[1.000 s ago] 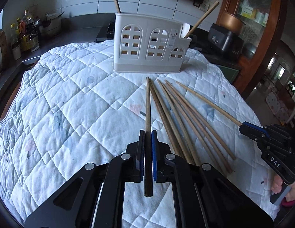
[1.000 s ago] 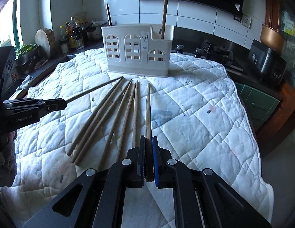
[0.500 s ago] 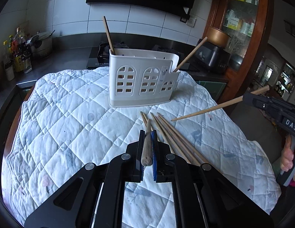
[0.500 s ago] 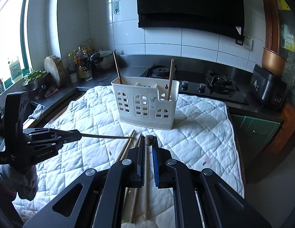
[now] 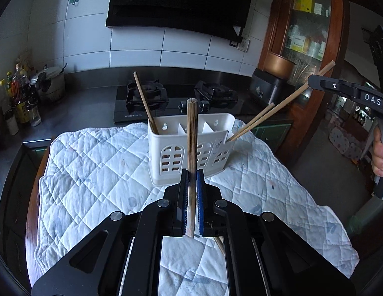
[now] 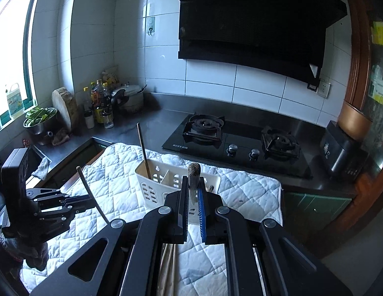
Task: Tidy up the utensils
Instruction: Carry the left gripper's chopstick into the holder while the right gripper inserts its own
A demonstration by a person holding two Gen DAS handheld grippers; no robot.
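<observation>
Left wrist view: chopstick point(image 5: 192, 145) upright between clamped left hand-held gripper point(image 5: 192, 180) jaws.

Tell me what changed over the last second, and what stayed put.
Both grippers lifted their chopsticks off the quilt: the left gripper now holds its chopstick upright, the right gripper likewise. The holder and its two standing chopsticks stayed put.
</observation>
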